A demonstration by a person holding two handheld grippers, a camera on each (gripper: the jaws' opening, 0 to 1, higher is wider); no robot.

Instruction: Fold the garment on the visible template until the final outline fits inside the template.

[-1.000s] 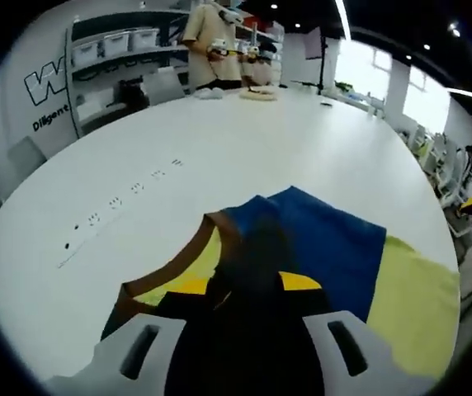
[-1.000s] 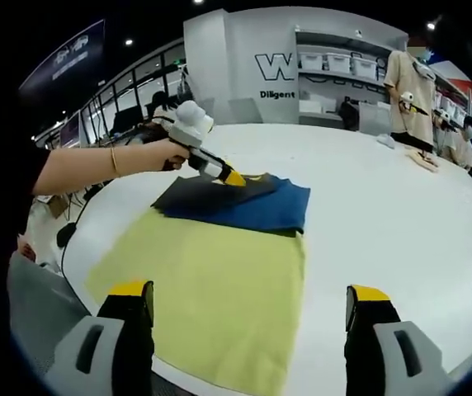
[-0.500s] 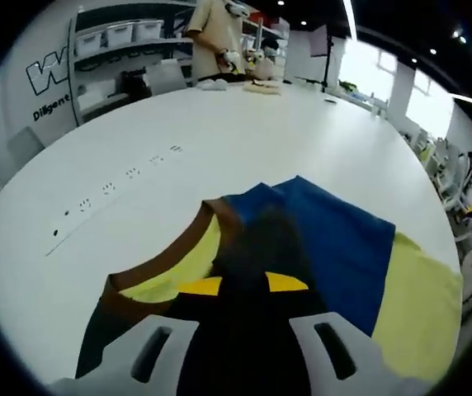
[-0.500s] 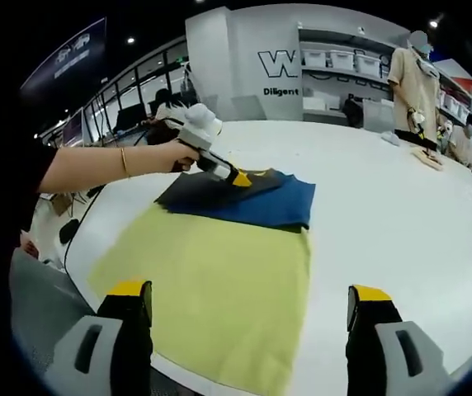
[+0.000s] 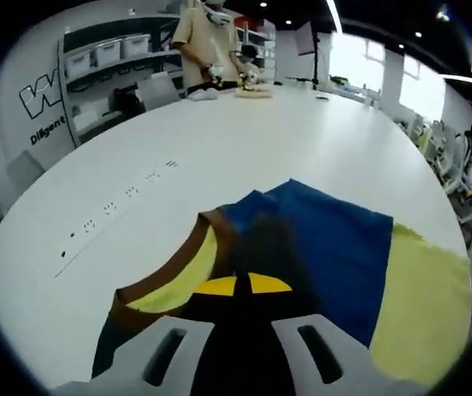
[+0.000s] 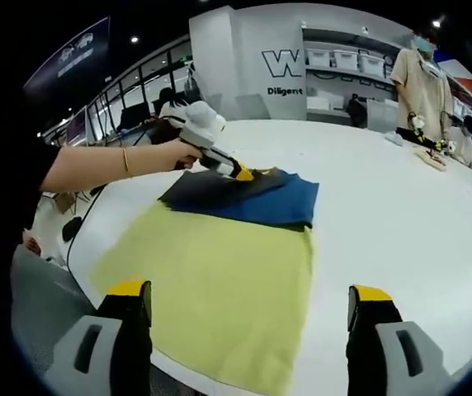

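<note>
In the lower middle of the left gripper view, the left gripper (image 5: 236,285) is pinching the dark shirt (image 5: 318,239), its yellow tips pressed together. The right gripper (image 6: 248,301) is hanging wide open, holding nothing, above the yellow mat (image 6: 219,289). The shirt is lying folded across the mat's far end on the white table (image 6: 401,214).

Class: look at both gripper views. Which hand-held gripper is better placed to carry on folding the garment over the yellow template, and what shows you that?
Probably the left hand-held gripper. Its yellow tips are closed on the dark garment at its far edge, on the yellow template. The right hand-held gripper is open, back at the template's near edge, holding nothing.
</note>
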